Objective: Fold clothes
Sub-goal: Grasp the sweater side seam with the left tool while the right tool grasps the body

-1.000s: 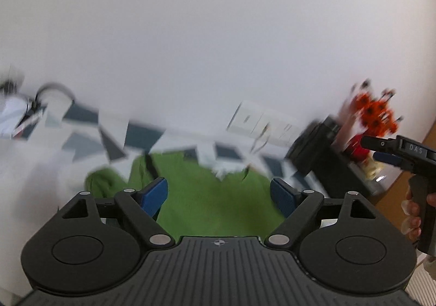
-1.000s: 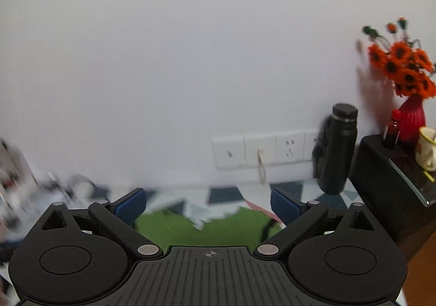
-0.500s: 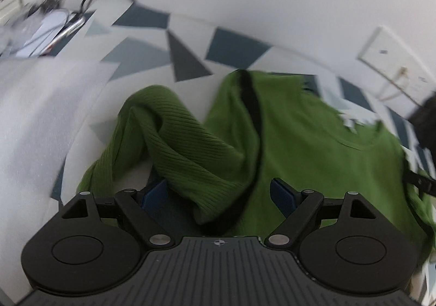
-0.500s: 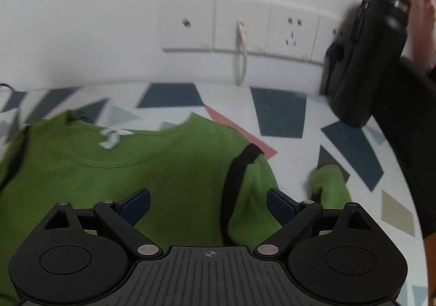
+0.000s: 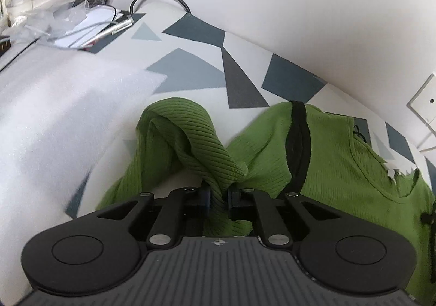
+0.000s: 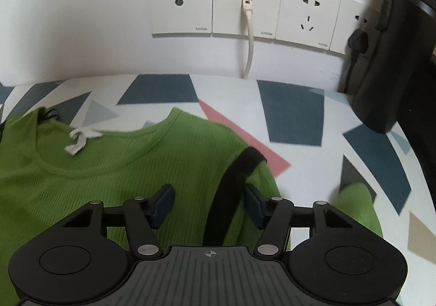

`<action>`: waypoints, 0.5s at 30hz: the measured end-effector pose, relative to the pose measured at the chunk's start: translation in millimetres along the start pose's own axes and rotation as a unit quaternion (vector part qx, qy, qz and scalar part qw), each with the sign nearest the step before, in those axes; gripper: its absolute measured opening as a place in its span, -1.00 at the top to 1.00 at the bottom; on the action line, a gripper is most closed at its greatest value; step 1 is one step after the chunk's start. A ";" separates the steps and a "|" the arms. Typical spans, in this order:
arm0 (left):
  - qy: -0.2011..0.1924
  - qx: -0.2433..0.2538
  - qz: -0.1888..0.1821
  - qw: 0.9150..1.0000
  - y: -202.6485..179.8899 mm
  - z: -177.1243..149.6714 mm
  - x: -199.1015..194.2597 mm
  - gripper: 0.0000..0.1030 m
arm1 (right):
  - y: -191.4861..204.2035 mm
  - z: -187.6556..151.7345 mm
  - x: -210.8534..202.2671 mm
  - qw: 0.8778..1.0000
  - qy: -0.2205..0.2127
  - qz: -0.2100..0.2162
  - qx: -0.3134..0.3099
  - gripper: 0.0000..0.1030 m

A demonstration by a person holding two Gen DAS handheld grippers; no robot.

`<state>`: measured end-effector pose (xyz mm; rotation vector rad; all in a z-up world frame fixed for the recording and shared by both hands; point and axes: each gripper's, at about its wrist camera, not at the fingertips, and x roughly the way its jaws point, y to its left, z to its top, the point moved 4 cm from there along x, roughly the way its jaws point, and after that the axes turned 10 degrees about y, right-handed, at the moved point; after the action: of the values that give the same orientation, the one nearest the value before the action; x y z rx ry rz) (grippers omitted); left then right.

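A green ribbed sweater (image 5: 340,159) with black shoulder stripes lies on a white table with dark geometric shapes. Its left sleeve (image 5: 190,137) is bunched and twisted. My left gripper (image 5: 218,197) is shut on that sleeve's fabric. In the right wrist view the sweater (image 6: 109,170) shows its neckline and white label. My right gripper (image 6: 208,204) is open, partly closed, low over the right shoulder, its jaws on either side of the black stripe (image 6: 234,180). The right sleeve end (image 6: 354,202) lies to the right.
A white foam sheet (image 5: 54,121) lies left of the sweater, with cables and plastic bags (image 5: 81,12) behind it. Wall sockets (image 6: 245,3) with a white cable stand behind the table. A black flask (image 6: 395,47) stands at the far right by a dark cabinet.
Both grippers came down from facing the wall to the sweater. My left gripper shut on the bunched left sleeve. My right gripper's jaws narrowed around the right shoulder stripe.
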<state>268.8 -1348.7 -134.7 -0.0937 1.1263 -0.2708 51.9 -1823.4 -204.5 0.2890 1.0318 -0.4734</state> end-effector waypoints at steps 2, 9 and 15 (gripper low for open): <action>-0.005 -0.002 -0.002 1.000 3.9 4.0 1.9 0.78 | 2.5 6.9 5.4 1.000 -0.002 -0.003 0.002 -0.04; -0.008 -0.013 -0.018 1.000 19.8 20.0 8.6 0.79 | 12.0 30.2 21.0 1.000 -0.003 -0.011 0.011 -0.04; 0.010 0.009 -0.052 0.999 25.8 21.9 10.0 0.64 | 20.2 43.1 28.5 0.999 0.003 -0.023 0.028 -0.05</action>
<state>296.8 -1327.8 -139.5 -0.1333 1.1397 -0.3747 106.6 -1831.9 -208.1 0.3170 1.0344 -0.5427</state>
